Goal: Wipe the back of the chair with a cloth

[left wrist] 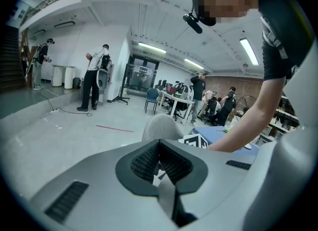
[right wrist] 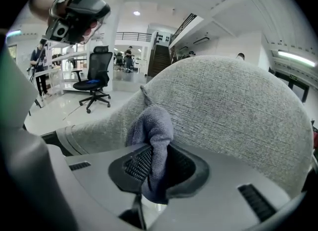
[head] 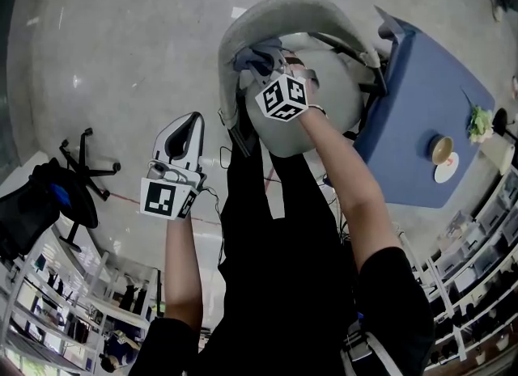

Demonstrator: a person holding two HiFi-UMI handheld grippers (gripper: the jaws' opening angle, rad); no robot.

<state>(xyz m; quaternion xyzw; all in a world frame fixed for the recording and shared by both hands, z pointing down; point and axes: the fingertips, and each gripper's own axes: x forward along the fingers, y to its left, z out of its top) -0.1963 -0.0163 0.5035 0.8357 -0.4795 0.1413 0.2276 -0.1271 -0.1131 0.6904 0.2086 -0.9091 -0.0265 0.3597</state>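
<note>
A grey fabric chair stands just ahead of me, its curved back filling the right gripper view. My right gripper is shut on a blue-grey cloth and presses it against the inner side of the chair back. The cloth bunches out past the jaws. My left gripper hangs to the left of the chair, away from it, with its jaws closed together and nothing between them. In the left gripper view the chair's top shows beyond the jaws.
A blue table with a cup and saucer stands right of the chair. A black office chair is at the far left. Shelving runs along the lower right. Several people stand far off in the room.
</note>
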